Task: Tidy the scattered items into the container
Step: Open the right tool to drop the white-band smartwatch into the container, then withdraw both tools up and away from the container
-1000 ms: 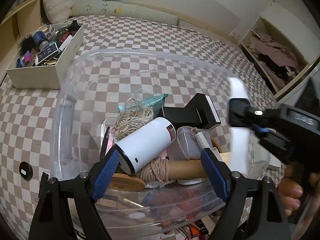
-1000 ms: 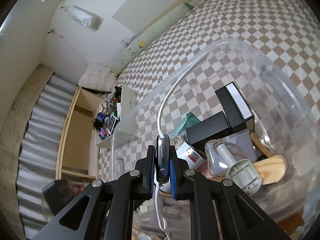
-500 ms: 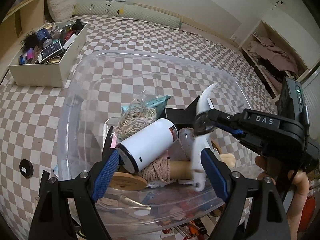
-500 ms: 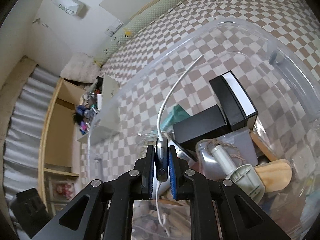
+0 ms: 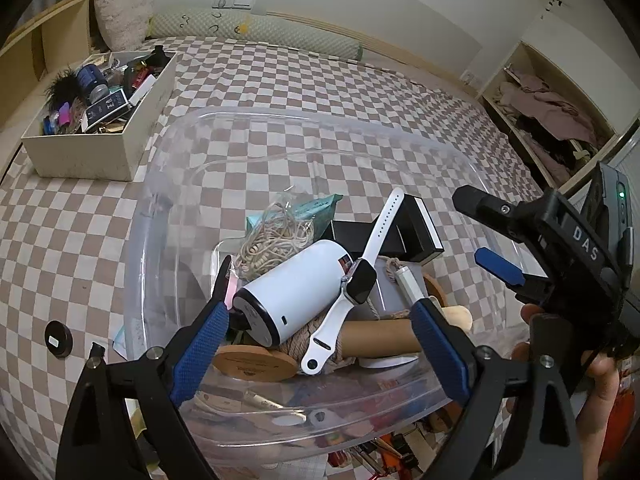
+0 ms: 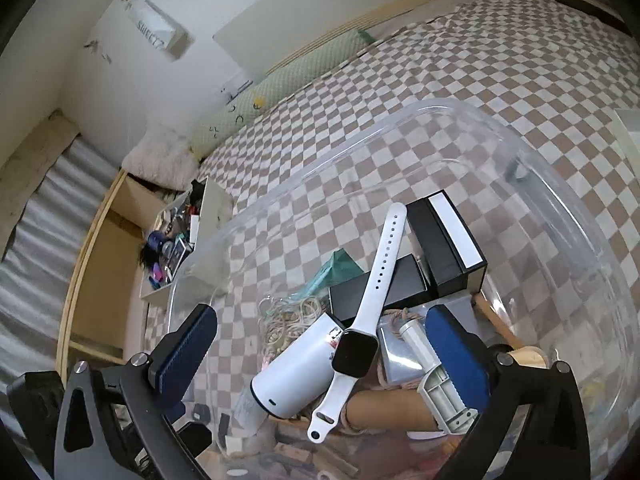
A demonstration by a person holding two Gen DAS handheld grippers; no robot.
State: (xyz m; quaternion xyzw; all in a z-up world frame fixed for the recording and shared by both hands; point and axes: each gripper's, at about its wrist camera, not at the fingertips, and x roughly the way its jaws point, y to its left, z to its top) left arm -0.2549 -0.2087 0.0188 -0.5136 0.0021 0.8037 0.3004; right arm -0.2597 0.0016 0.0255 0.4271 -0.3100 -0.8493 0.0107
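The watch (image 6: pixel 356 350) lies in the bin (image 6: pixel 440 114), draped over the white cylinder (image 6: pixel 296 376): light, hard glass face, floppy strap, so grip the case edgewise. Your right gripper (image 6: pixel 320 356) is opening, clear of it; left gripper (image 5: pixel 320 344) opening, empty.

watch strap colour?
White, with a dark square face; the watch lies across the white cylinder. Clearest in the right wrist view.

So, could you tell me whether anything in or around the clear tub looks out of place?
One small black disc lies alone on the checked bedspread, left of the clear tub, not tidied in. Inside, the white watch sprawls across the white cylinder and black box, loosely perched.
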